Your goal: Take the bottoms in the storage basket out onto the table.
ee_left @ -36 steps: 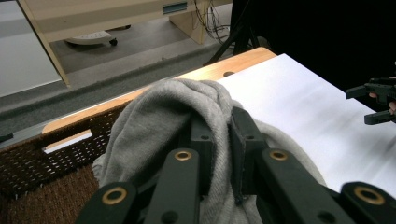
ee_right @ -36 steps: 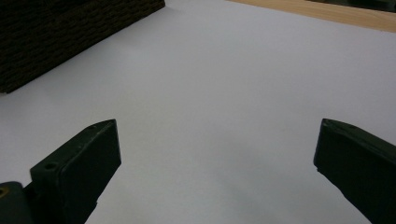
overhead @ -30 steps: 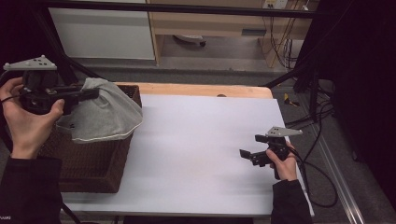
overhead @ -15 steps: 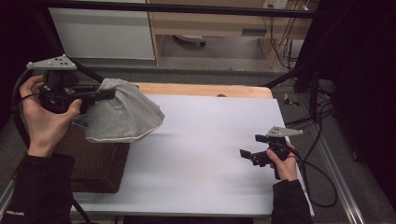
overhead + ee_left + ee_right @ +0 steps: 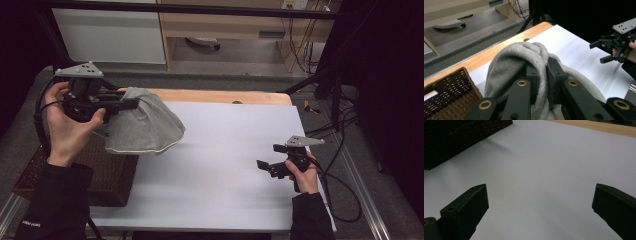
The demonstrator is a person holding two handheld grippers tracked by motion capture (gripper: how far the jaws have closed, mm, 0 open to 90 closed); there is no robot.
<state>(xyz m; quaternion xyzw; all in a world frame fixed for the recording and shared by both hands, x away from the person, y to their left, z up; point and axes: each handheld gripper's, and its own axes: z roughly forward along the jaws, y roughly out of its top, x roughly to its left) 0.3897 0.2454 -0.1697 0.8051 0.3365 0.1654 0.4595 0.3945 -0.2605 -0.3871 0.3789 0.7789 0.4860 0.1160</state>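
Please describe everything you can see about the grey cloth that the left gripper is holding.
The grey cloth looks like soft, fleecy knit fabric, plain light grey, with a stitched hem along its lower edge. The left gripper pinches a bunched fold at its top between shut jaws, so it hangs in a rounded, drooping shape. It is lifted in the air, partly over the wicker basket and partly over the white table. Whether its lower edge touches the basket cannot be told.

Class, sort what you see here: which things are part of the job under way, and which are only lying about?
In the job:
- grey cloth, pinched and lifted
- left hand-held gripper, shut on it
- wicker basket under the cloth's left end
- right hand-held gripper, open, waiting over the white table

Lying about:
- cables on the floor
- cabinet behind
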